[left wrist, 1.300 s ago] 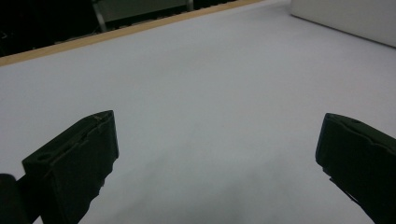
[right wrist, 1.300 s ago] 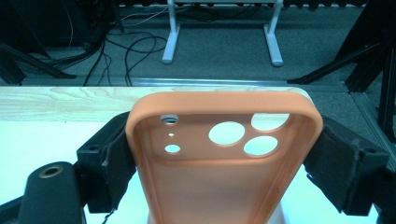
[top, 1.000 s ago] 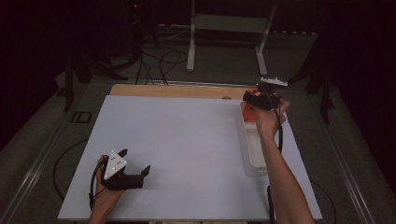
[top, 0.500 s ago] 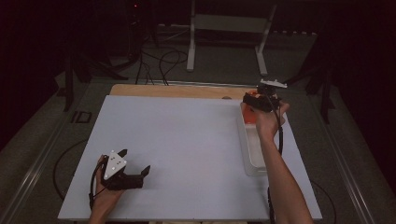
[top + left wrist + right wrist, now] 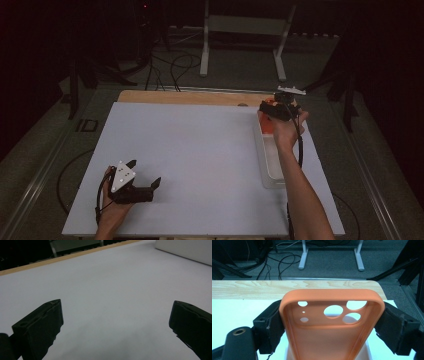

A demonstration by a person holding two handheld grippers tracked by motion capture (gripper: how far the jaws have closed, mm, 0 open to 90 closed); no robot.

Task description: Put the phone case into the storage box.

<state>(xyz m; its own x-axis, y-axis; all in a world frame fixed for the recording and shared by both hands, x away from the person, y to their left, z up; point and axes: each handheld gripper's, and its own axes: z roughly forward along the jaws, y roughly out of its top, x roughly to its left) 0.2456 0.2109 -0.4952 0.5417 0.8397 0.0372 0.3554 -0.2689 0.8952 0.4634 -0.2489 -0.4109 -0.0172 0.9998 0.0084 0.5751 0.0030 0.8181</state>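
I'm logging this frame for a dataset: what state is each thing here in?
Orange silicone phone case: clamped by its side edges, held above the tray, hollow side up.
Right gripper: shut on the case.
Left gripper: open, holding nothing, low at the table's near left.
Clear plastic tray: flat on the table near its right edge.
White table: bare in the middle.

My right tool clamps an orange phone case by its long sides, jaws at 9 and 3 o'clock. Camera cutouts sit toward 12, open inside facing me. White worktop below, wood edge strip behind, cables on the floor at 11.
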